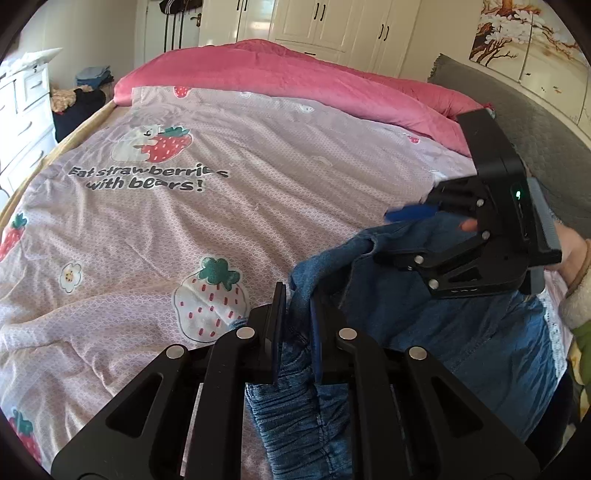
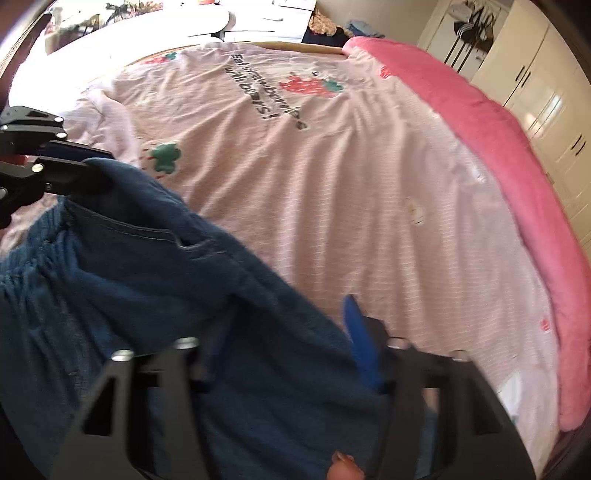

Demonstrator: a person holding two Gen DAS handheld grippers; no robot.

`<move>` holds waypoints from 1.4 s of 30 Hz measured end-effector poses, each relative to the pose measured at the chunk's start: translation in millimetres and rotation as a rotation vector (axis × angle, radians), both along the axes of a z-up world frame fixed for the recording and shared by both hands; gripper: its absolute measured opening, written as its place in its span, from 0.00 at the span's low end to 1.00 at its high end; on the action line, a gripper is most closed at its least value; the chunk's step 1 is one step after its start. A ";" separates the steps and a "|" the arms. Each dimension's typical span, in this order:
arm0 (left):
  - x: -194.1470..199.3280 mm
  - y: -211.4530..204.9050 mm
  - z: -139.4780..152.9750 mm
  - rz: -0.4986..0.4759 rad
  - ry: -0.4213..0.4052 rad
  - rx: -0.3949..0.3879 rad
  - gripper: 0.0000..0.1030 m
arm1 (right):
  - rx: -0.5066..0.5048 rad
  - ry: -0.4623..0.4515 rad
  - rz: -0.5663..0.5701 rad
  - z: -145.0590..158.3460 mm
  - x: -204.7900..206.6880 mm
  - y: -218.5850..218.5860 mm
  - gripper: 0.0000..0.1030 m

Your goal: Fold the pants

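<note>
Blue denim pants (image 1: 461, 332) with a gathered elastic waistband hang between my two grippers above the bed. My left gripper (image 1: 297, 295) is shut on the waistband edge, fabric pinched between its pads. In the left wrist view my right gripper (image 1: 402, 236) is at the right, its blue finger above the denim and its black jaw below. In the right wrist view the pants (image 2: 147, 277) drape over my right gripper (image 2: 295, 314); only its blue right finger (image 2: 360, 343) shows, the left finger is hidden under cloth. My left gripper (image 2: 92, 166) holds the far corner at the left.
A pink strawberry-print bedsheet (image 1: 184, 229) covers the bed. A thick pink blanket (image 1: 295, 81) lies along the far side. A grey headboard (image 1: 535, 122) is at the right, white wardrobes (image 1: 332, 26) behind, a white dresser (image 1: 22, 110) and clothes pile (image 1: 81, 99) at the left.
</note>
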State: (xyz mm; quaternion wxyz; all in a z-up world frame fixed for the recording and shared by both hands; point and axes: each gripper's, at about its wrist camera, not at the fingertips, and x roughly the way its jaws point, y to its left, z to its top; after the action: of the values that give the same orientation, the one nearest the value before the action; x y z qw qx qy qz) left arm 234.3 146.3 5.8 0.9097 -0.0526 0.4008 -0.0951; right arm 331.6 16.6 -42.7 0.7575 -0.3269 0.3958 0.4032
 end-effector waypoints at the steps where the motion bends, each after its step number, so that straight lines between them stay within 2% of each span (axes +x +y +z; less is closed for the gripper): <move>1: -1.0 -0.3 1.1 0.000 -0.005 0.002 0.06 | 0.012 0.003 0.005 1.5 -4.0 -1.3 0.18; 4: -4.4 1.8 6.1 0.002 -0.021 -0.003 0.06 | 0.071 0.002 -0.012 11.4 -13.0 -10.8 0.12; 9: -16.1 1.1 15.4 -0.001 -0.054 0.003 0.06 | 0.158 -0.024 -0.021 36.2 -37.7 -31.7 0.11; 15: -44.2 -9.3 30.7 -0.027 -0.115 0.020 0.06 | 0.243 -0.050 -0.036 63.2 -84.6 -56.2 0.10; 22: -87.8 -20.5 44.7 -0.033 -0.200 0.023 0.06 | 0.364 -0.020 -0.071 78.7 -153.7 -84.7 0.10; 27: -132.9 -23.8 36.7 -0.012 -0.222 0.027 0.06 | 0.420 0.029 -0.044 72.5 -208.7 -91.9 0.10; 31: -164.1 -25.0 26.4 -0.004 -0.214 0.035 0.06 | 0.404 0.045 -0.027 59.9 -244.6 -90.5 0.10; 35: -183.3 -31.3 15.2 -0.018 -0.204 0.088 0.07 | 0.397 0.080 -0.047 45.3 -262.9 -90.4 0.10; 42: -203.4 -27.5 -1.4 -0.014 -0.143 0.104 0.08 | 0.371 0.098 -0.056 22.2 -285.8 -86.0 0.10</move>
State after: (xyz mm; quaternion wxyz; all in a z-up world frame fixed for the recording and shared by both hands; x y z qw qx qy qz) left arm 30.9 118.8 4.4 0.9368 0.0047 0.3396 -0.0838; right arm 45.8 -69.3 -20.5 0.7957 -0.1503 0.3600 0.4634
